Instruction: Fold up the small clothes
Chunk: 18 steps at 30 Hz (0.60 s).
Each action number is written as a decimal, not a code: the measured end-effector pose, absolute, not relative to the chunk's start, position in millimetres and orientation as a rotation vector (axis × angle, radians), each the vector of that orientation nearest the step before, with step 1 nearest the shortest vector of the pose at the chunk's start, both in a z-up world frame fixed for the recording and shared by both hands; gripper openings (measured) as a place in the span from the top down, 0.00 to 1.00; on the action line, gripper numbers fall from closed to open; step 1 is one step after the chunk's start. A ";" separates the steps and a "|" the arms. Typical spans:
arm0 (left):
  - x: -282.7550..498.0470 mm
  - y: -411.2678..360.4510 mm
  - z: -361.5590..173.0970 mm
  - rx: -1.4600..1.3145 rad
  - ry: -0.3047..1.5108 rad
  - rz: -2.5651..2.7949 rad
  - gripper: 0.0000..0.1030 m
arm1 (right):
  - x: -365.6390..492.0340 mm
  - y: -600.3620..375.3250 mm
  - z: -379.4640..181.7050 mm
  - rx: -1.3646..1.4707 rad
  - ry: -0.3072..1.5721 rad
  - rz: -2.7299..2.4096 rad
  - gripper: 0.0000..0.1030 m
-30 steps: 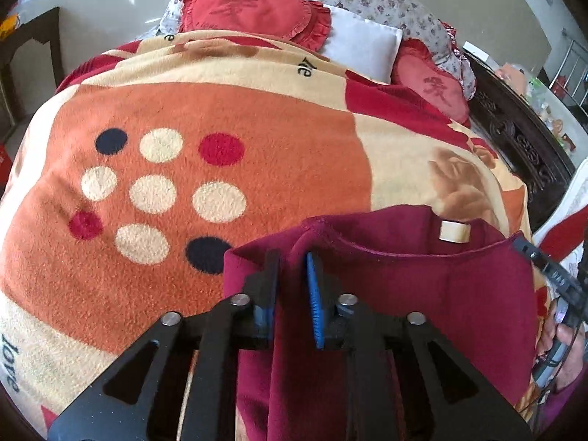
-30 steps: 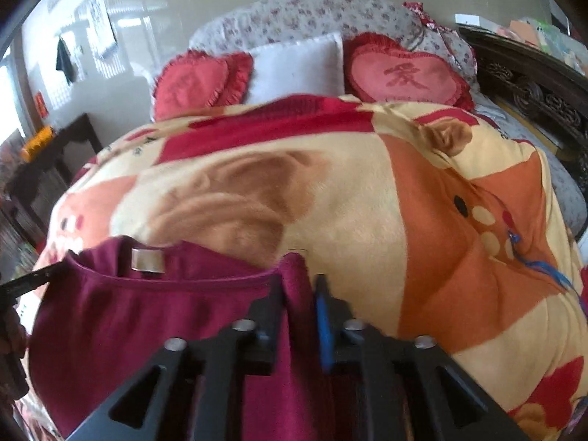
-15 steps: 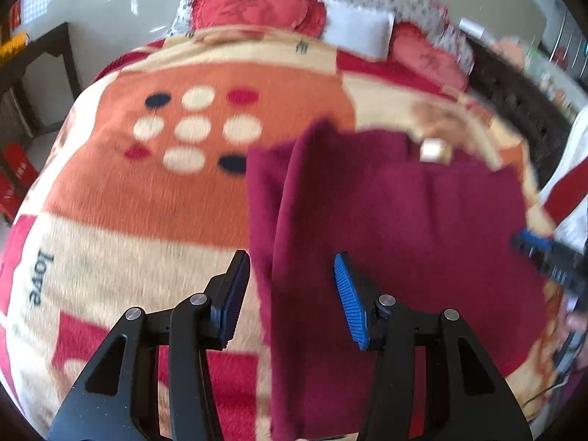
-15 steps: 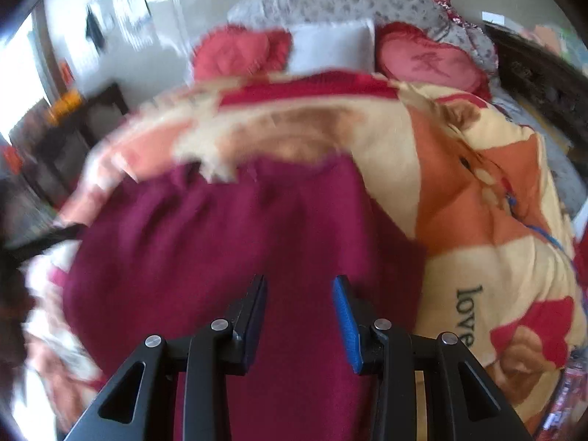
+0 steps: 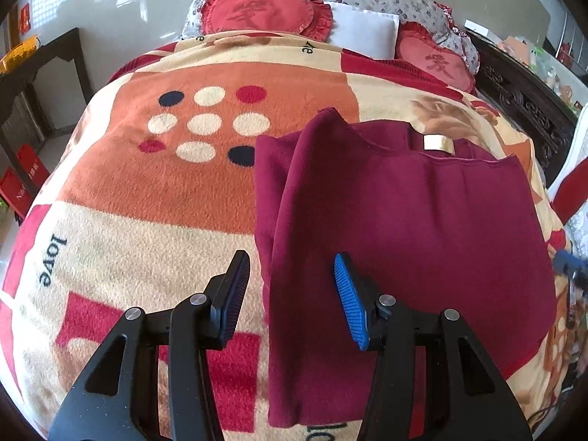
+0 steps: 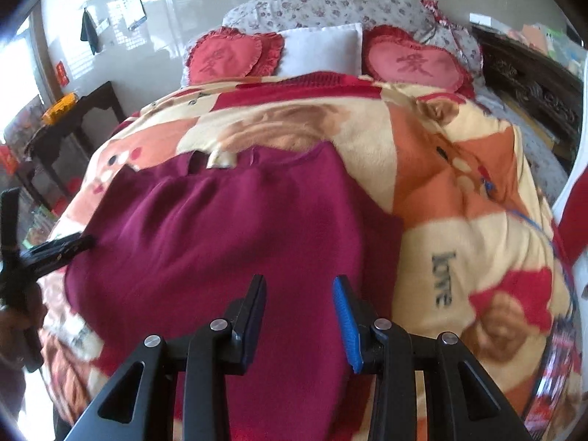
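A dark red knitted garment (image 5: 422,228) lies flat on the patterned blanket (image 5: 165,191), collar and pale label (image 5: 437,143) at the far end, its left side folded in along a long crease. My left gripper (image 5: 290,261) hovers open over that folded left edge, pads apart and clear of the cloth. In the right wrist view the garment (image 6: 220,228) fills the middle, and my right gripper (image 6: 299,281) stands open above its right part, gripping nothing. Part of the left gripper's black body (image 6: 55,246) shows at the garment's left side.
The blanket covers a bed with two red heart cushions (image 5: 264,11) and a white pillow (image 5: 364,33) at the head. A dark side table (image 5: 44,58) stands on the left and carved dark furniture (image 5: 522,99) on the right.
Both grippers were shut on the garment's upper edge, one on each side of the collar. They have let go, opened and drawn back toward the near end; the garment now lies flat.
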State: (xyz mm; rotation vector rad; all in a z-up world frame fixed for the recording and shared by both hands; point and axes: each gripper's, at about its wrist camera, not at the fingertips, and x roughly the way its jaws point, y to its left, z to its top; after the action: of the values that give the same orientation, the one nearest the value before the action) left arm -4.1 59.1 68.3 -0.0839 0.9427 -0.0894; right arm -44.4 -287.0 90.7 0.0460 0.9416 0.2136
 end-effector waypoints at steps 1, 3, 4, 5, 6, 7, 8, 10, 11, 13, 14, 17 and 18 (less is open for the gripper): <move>-5.5 59.3 68.8 -0.085 0.941 -0.088 0.54 | -50.5 -287.8 85.8 0.050 0.956 0.212 0.65; -8.0 60.0 70.5 -0.084 0.939 -0.086 0.54 | -56.0 -288.7 77.1 0.050 0.979 0.210 0.65; -9.2 60.1 71.5 -0.083 0.937 -0.085 0.54 | -58.7 -288.6 71.2 0.046 0.993 0.208 0.65; -10.7 60.2 72.8 -0.082 0.935 -0.085 0.54 | -60.7 -289.3 64.6 0.043 1.007 0.202 0.65; -12.2 60.0 74.0 -0.080 0.933 -0.085 0.54 | -61.3 -290.4 59.4 0.044 1.017 0.198 0.65; -13.3 60.1 75.0 -0.078 0.932 -0.085 0.54 | -61.1 -291.7 55.0 0.049 1.027 0.194 0.65; -15.3 60.1 76.5 -0.076 0.930 -0.085 0.54 | -61.2 -293.2 52.8 0.064 1.032 0.191 0.65; -19.0 60.2 78.2 -0.074 0.926 -0.087 0.54 | -63.0 -293.6 56.9 0.077 1.024 0.183 0.65; -21.1 60.5 79.1 -0.075 0.925 -0.089 0.54 | -64.1 -292.6 59.1 0.075 1.018 0.180 0.65; -25.8 61.2 80.6 -0.084 0.926 -0.094 0.54 | -66.0 -290.0 64.3 0.063 1.011 0.173 0.65; -27.8 61.5 80.9 -0.091 0.925 -0.098 0.54 | -67.5 -288.2 67.2 0.056 1.008 0.172 0.65; -35.3 60.6 80.5 -0.103 0.927 -0.108 0.54 | -69.2 -284.2 71.8 0.047 1.001 0.165 0.64; -37.6 59.6 79.6 -0.105 0.931 -0.111 0.54 | -70.1 -283.2 72.5 0.043 1.000 0.160 0.64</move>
State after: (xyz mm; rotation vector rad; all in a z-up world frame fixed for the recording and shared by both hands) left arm -37.6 59.6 79.6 -0.1051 0.9308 -0.1110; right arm -70.1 -283.2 72.5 0.0428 1.0000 0.1605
